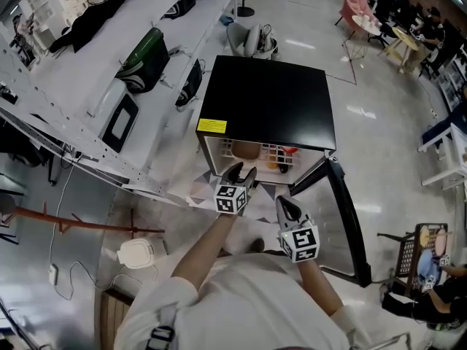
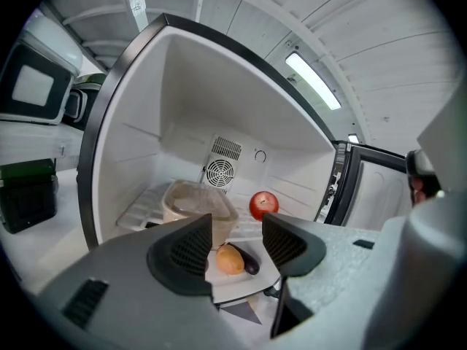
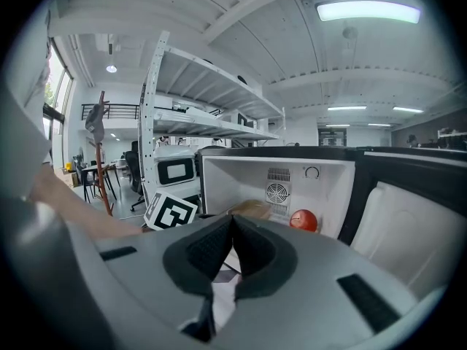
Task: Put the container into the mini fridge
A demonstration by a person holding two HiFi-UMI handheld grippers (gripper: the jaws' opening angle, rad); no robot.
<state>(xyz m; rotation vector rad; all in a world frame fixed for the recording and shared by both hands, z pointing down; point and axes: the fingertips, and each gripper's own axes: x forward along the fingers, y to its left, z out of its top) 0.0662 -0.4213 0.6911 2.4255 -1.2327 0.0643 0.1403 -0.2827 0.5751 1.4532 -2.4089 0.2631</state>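
The black mini fridge (image 1: 266, 100) stands on the floor with its door (image 1: 347, 221) swung open to the right. A translucent container (image 2: 195, 201) with a beige lid sits on the fridge's wire shelf, left of a red apple (image 2: 264, 204). The container (image 1: 246, 150) also shows in the head view, and faintly as container (image 3: 252, 208) in the right gripper view. My left gripper (image 2: 237, 228) hangs just outside the fridge mouth, open, nothing between its pads; in the head view the left gripper (image 1: 243, 171) points into the opening. My right gripper (image 1: 286, 204) is lower right of it, and the right gripper (image 3: 232, 221) is shut and empty.
An orange round item (image 2: 230, 259) and a dark eggplant (image 2: 250, 265) lie on a white sheet at the fridge's front. White metal shelving (image 1: 87, 86) with a microwave (image 1: 120, 121) stands left of the fridge. A white lidded tub (image 1: 137, 253) sits on the floor, lower left.
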